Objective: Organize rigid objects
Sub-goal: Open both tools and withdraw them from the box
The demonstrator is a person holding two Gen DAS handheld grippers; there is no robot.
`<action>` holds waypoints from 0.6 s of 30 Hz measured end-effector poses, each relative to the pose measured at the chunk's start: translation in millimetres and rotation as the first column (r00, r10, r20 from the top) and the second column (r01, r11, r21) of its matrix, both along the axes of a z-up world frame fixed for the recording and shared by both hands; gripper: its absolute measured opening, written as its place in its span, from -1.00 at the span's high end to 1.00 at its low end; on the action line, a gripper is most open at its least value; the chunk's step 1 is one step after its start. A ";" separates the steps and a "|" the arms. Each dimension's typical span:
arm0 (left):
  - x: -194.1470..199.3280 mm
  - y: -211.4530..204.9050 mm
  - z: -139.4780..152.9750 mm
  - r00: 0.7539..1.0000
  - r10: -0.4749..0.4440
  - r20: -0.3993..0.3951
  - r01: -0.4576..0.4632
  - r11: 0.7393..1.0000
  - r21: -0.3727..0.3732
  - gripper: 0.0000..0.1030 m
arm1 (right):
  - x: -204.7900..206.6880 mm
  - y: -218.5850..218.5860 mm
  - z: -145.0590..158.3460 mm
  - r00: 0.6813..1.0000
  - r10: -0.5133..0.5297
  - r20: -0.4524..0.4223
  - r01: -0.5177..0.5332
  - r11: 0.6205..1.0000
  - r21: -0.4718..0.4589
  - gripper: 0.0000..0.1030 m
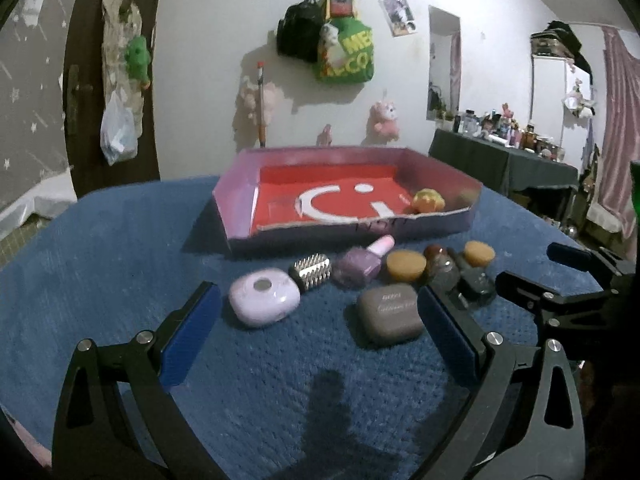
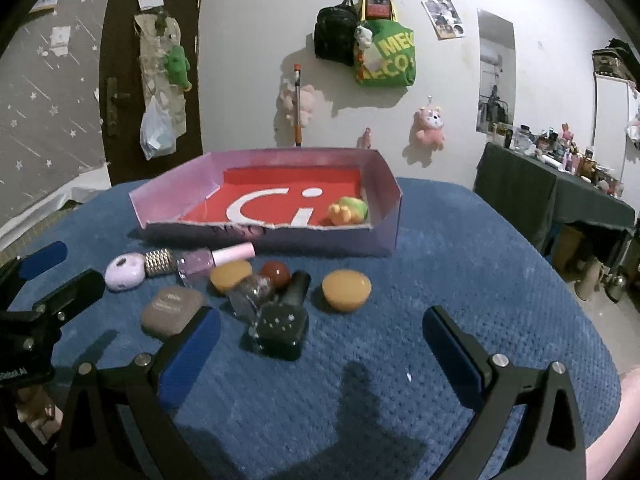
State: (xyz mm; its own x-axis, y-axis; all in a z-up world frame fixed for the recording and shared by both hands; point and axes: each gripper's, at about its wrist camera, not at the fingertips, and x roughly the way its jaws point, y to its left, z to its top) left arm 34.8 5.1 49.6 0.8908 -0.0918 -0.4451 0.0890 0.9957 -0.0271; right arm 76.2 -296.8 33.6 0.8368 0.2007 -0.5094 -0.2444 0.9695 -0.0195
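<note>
**Both grippers held wide over the clutter**

The left gripper point(image 1: 320, 320) and right gripper point(image 2: 320, 344) are held with jaws apart, nothing clamped. The small objects point(image 2: 256, 292) are clustered on the blue cloth point(image 2: 440, 280) just before the pink tray point(image 2: 384, 188); a yellow toy point(image 2: 347, 210) lies inside it.

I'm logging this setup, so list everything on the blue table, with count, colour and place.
box: one, pink walls, red floor, far middle of table
toy: one, yellow-green, inside box, right corner
lilac case: one, left of row
roller: one, silver, beside lilac case
pink polish bottle: one, lying before box
grey case: one, near front
round pieces: two, orange, in row
ball: one, red-brown, mid cluster
dark bottles: two, lying
left tool: open
right tool: open
</note>
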 end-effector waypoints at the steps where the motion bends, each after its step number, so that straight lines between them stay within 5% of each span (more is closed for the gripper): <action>1: 0.9 1.7 -2.3 1.000 0.005 -0.011 -0.005 1.000 -0.012 -0.94 | 0.0 0.0 -2.5 1.000 -0.001 -0.006 0.001 1.000 -0.002 -1.00; 18: 28.1 24.3 -0.6 0.990 0.020 -0.136 -0.021 1.000 -0.007 -0.94 | 23.5 -6.9 -7.4 0.996 -0.020 -0.081 0.018 1.000 -0.021 -1.00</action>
State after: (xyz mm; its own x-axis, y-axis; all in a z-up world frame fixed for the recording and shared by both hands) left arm 63.0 29.4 49.1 0.8235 -0.0786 -0.5619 0.0639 0.9969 -0.0457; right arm 99.7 -303.7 26.2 0.7958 0.1742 -0.5799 -0.2276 0.9735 -0.0199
